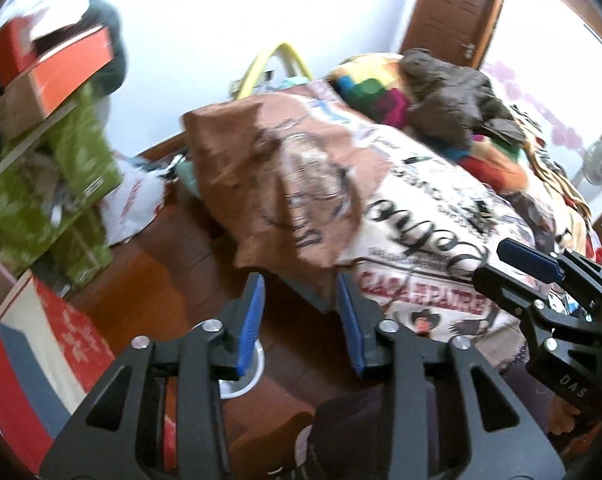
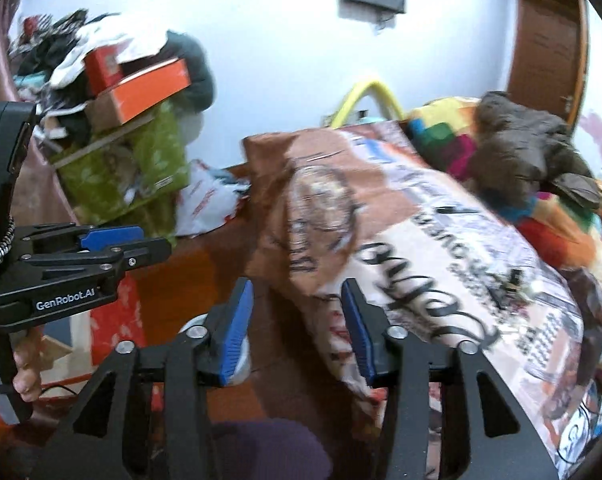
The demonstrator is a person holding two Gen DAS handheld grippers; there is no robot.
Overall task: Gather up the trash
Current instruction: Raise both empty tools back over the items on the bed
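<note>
Presently catalogued, with the bed [image 1: 433,216] as landmark: its printed cover [image 2: 441,280] carries large script lettering, and a brown pillow [image 1: 277,184] lies at the near corner, overhanging the edge. Further along the bed sit a multicoloured blanket [image 1: 373,92] and, on top of it, a dark brown garment [image 2: 517,148]. Left of the bed, against the white wall, stands a green shelf unit [image 1: 73,168] with orange boxes [image 2: 141,88] and heaped clothes on top; a white plastic bag [image 2: 205,200] with red print lies on the wooden floor [image 1: 173,264] between that unit and the bed, the likeliest trash item in view. A red box [image 1: 73,332] sits on the floor nearer the camera. Left gripper [image 1: 299,320]: blue-padded jaws partly apart, nothing between them, hanging over the floor before the bed's corner. Right gripper [image 2: 297,324]: jaws likewise partly apart and empty, just over the bed's near edge. Motion blur softens finer detail.
</note>
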